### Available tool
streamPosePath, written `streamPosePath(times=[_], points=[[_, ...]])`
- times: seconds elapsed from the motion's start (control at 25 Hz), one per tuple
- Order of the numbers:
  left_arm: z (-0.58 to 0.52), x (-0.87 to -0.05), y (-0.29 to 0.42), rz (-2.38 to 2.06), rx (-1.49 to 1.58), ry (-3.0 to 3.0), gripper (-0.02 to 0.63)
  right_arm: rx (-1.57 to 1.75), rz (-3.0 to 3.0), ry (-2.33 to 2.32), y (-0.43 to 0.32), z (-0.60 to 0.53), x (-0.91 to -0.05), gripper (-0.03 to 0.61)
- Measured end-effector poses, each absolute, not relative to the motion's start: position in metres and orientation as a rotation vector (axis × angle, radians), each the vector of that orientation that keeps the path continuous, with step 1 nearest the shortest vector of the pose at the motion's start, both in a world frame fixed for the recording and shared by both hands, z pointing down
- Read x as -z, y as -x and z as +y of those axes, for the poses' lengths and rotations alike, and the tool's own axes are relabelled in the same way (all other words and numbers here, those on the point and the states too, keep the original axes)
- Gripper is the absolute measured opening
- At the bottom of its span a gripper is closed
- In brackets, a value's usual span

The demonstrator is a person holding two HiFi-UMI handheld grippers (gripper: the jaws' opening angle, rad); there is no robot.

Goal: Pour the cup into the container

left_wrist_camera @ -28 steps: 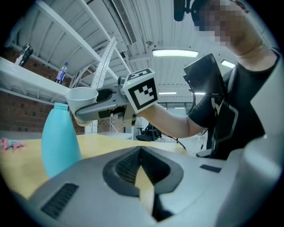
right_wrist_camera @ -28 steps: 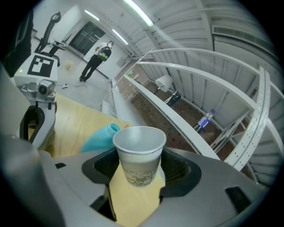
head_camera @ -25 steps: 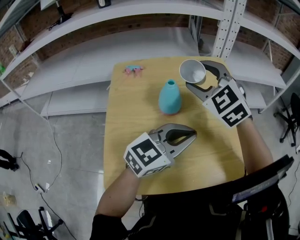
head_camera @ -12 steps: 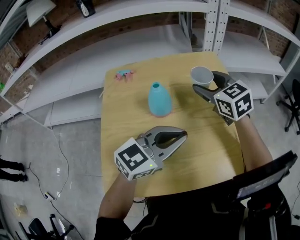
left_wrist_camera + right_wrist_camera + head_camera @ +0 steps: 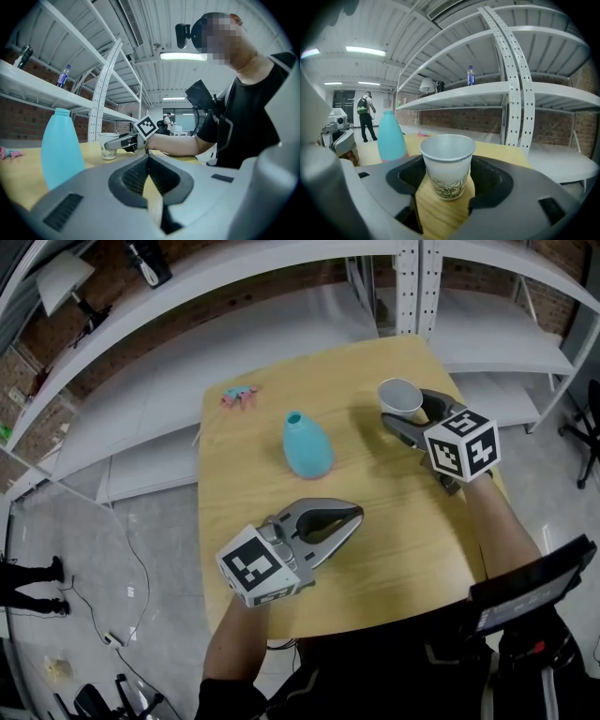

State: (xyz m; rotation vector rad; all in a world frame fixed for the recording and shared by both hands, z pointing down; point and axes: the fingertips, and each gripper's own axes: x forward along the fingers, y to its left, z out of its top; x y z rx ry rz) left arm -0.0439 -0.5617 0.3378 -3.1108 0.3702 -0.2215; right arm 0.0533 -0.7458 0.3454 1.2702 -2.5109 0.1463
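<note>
Paper cup sits upright, clamped in the right hand-held gripper at the blue bottle's two o'clock, likely guarding against spills.

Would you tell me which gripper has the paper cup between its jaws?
The right gripper, closed around the paper cup; the left gripper has its jaws shut on nothing.

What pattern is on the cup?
White cup with a green grassy print near its base; clearest in the right gripper view.
</note>
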Motion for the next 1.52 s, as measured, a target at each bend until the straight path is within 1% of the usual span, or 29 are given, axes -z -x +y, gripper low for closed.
streamPosePath(times=[0.44,0.76,1.0,1.2,1.52], points=[[-0.563,-0.34,0.043,0.376,0.234,3.107,0.002,-0.266,-2.54,-1.252,-0.055,-0.745,-0.357,0.296],[-0.565,-0.339,0.044,0.399,0.235,3.11,0.002,-0.277,-2.515,-1.246,-0.053,-0.746,-0.359,0.299],[-0.566,-0.341,0.043,0.404,0.233,3.114,0.002,-0.269,-2.484,-1.218,-0.052,-0.741,-0.364,0.354],[-0.57,-0.341,0.046,0.448,0.232,3.115,0.002,-0.285,-2.474,-1.239,-0.061,-0.732,-0.361,0.357],[-0.577,-0.339,0.051,0.567,0.237,3.1,0.002,-0.271,-2.531,-1.363,-0.087,-0.692,-0.329,0.356]])
